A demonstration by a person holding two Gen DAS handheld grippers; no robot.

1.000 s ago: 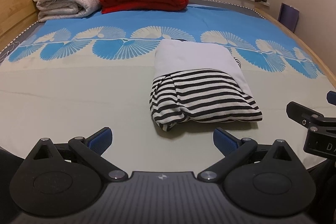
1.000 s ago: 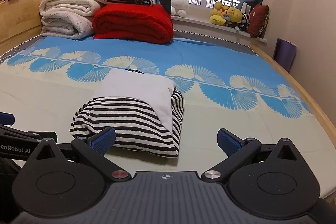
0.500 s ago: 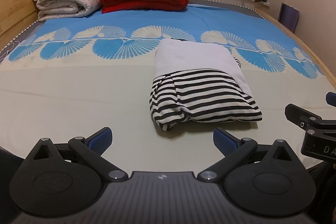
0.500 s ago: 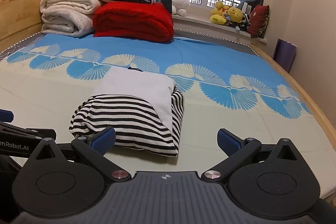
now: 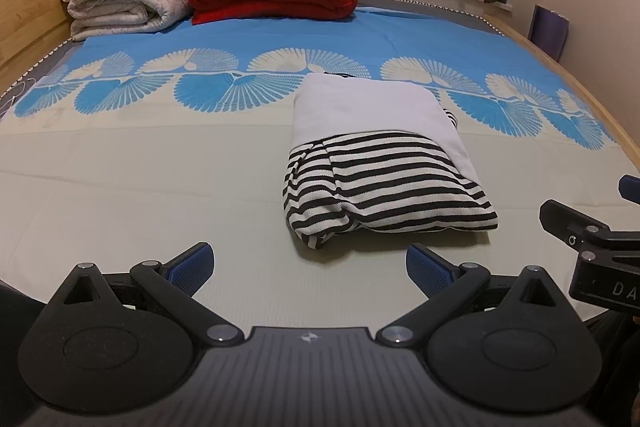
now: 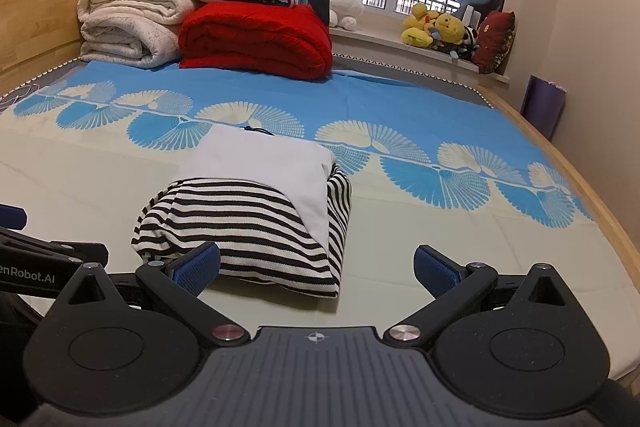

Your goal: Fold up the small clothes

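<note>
A folded striped garment (image 5: 384,187) with a plain white panel across its far half is lying on the bed (image 5: 120,195), on the pale part of the sheet just short of the blue fan pattern. The left gripper (image 5: 310,263) is hovering low in front of it, jaws spread wide and gripping nothing, its blue pads clear of the cloth. The right gripper (image 6: 316,263) is hanging beside it, equally wide and empty, with its left pad (image 6: 198,267) showing against the garment's near edge; I cannot tell whether it is touching. A red blanket (image 6: 256,39) and rolled white quilts (image 6: 128,23) are sitting stacked at the headboard end.
</note>
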